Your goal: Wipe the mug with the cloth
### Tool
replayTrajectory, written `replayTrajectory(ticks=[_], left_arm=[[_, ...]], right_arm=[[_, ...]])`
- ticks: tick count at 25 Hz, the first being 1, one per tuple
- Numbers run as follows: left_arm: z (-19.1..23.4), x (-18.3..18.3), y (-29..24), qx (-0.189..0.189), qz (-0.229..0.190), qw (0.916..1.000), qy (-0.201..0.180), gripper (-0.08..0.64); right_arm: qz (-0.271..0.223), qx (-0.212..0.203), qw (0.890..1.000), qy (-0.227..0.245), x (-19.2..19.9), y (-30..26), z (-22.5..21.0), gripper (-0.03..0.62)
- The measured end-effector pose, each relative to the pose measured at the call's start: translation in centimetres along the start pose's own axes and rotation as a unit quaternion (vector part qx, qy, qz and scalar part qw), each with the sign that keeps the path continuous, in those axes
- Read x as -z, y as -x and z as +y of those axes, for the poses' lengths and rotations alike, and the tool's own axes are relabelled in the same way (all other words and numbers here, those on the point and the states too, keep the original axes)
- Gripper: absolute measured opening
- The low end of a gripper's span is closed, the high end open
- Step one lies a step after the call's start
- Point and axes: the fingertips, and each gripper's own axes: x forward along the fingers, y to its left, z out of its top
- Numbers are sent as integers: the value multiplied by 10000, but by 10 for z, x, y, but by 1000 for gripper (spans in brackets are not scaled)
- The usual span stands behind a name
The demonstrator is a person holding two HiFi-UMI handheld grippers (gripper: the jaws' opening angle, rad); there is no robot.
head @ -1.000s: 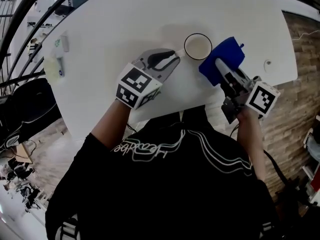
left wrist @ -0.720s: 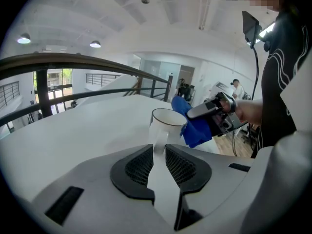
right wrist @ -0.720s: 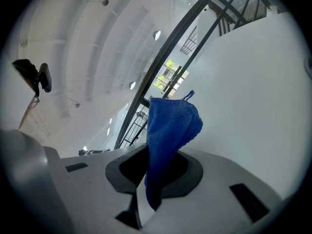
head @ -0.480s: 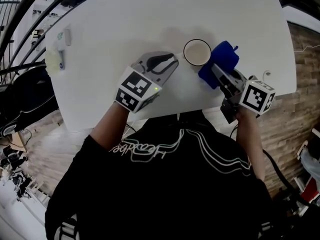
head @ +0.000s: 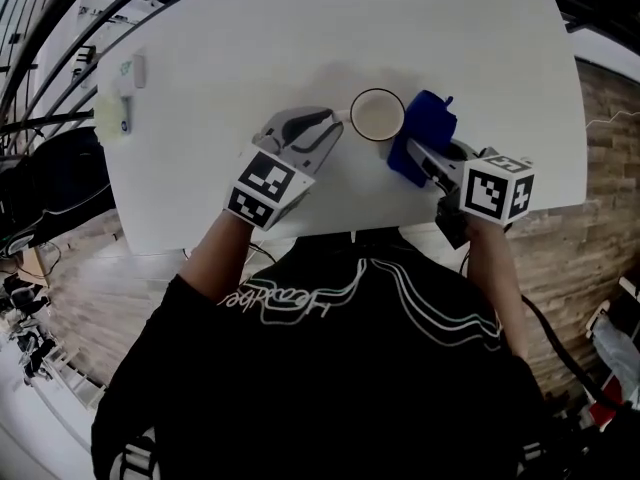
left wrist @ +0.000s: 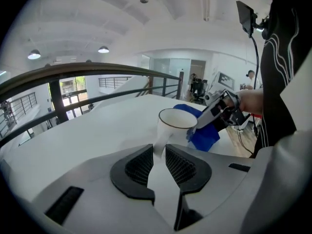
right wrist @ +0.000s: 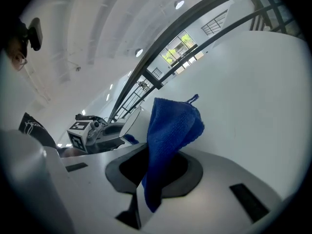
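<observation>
The white mug [head: 378, 115] stands upright on the white tabletop [head: 300, 38], near the edge closest to the person. The left tongs [head: 335, 125] reach in low from its 9 o'clock and are clenched on the handle [left wrist: 158, 149], a grip that only the left gripper view shows. The right tongs [head: 418, 154], angled in from 4 o'clock, pinch the blue cloth [head: 425, 126], which bunches just beside the mug's 3 o'clock side. The script across the person's black top [head: 330, 368] cannot be read.
</observation>
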Motion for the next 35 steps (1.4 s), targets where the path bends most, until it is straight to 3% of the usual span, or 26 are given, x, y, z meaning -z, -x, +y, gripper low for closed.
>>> replayTrajectory(ticks=[5,10,19,27,35], left_arm=[[10,10,7,-211,45,9997,-113,84],[4,5,0,-429,-29,9979,481,84],[13,2,-1,-882,-68,9949,490,80],[26,-2,-5,-884,-200,9946,509,77],[36,-2,-8,-795,-256,9950,552,77]], right_arm=[[-33,-215,9997,140,-11,6,6,51],[-208,-723,9964,386,-34,35,10,51],[-72,-1318,9880,800,-54,35,24,51],[68,-1596,9839,797,-58,10,27,51],[510,-1481,9839,865,-51,-20,16,51]])
